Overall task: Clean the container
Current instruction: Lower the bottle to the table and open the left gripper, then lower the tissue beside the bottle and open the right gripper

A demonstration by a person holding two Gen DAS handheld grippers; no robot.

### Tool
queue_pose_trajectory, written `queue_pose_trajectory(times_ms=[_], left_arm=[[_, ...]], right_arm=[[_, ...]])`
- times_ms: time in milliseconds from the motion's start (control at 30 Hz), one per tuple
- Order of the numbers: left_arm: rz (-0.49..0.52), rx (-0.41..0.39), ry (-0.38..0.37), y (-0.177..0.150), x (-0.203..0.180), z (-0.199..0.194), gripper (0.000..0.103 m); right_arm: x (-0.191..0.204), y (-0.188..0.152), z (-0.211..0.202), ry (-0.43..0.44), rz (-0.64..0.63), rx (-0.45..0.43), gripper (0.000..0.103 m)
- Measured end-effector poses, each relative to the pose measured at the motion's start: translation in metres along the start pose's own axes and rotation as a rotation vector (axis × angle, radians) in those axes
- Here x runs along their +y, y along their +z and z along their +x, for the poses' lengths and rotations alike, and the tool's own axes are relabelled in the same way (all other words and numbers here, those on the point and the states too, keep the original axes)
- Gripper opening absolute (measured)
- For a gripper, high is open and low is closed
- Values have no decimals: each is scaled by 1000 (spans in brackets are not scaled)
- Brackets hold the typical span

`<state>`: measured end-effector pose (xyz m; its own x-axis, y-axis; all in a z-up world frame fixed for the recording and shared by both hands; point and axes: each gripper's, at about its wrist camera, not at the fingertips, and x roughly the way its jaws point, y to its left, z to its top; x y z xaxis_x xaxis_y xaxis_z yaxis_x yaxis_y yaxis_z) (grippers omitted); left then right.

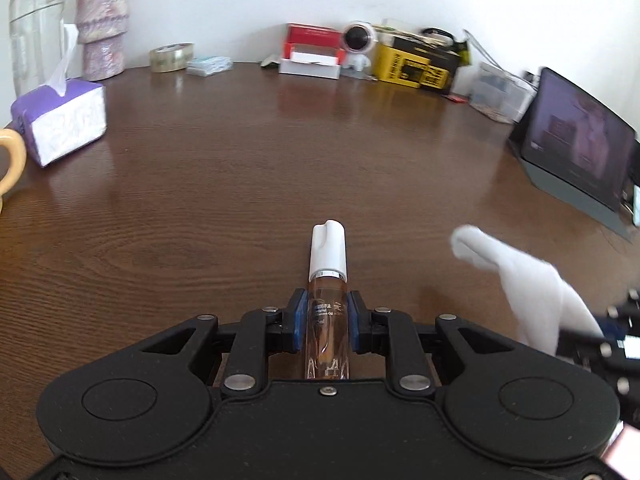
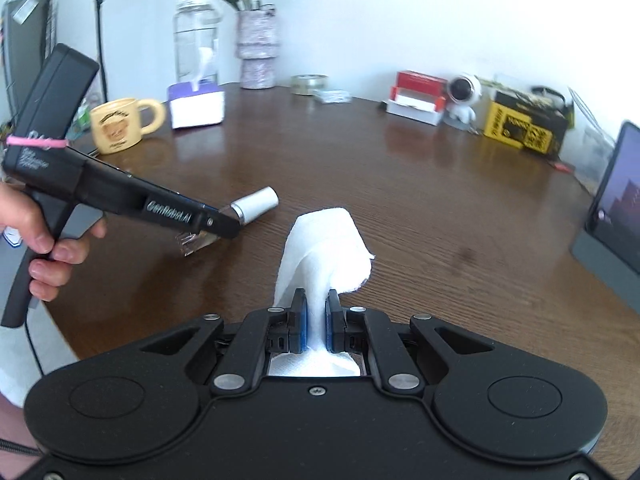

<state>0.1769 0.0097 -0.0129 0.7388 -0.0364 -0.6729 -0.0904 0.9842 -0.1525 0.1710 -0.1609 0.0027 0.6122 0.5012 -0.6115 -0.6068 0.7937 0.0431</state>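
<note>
The left hand-held gripper point(image 1: 327, 322) is clamped on the little bottle point(image 1: 327, 300), held above the middle of the bench point(image 1: 240, 152). The right hand-held gripper point(image 2: 316, 326) pinches a white wipe point(image 2: 324, 240). They are apart, so wiping looks not yet done.

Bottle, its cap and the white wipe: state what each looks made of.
Bottle: clear glass or hard plastic, glossy; amber liquid shows through and highlights run along it.
Cap: matte white plastic, apparently, above a shiny silver, metal-looking collar.
Wipe: soft white tissue or non-woven cloth; it folds limply and has a fuzzy edge.
</note>
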Motion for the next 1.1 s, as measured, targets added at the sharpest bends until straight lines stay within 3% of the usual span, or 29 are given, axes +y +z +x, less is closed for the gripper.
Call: queue_pose_trajectory(times_ms=[167, 267, 333, 400, 500, 1100], left_arm=[[-14, -40, 62, 2, -2, 7, 22], [19, -44, 52, 0, -5, 5, 24], [25, -60, 42, -1, -4, 2, 39], [30, -76, 32, -2, -3, -1, 62], [57, -113, 34, -6, -6, -8, 74], [78, -101, 29, -12, -9, -5, 76]], right_arm=[[-6, -1, 11, -22, 29, 4, 9], [-9, 0, 17, -30, 47, 11, 9], [-11, 1, 21, -34, 60, 15, 9], [-13, 3, 26, -46, 71, 18, 9], [-16, 8, 37, -71, 83, 33, 9], [-14, 22, 61, -114, 65, 68, 11]])
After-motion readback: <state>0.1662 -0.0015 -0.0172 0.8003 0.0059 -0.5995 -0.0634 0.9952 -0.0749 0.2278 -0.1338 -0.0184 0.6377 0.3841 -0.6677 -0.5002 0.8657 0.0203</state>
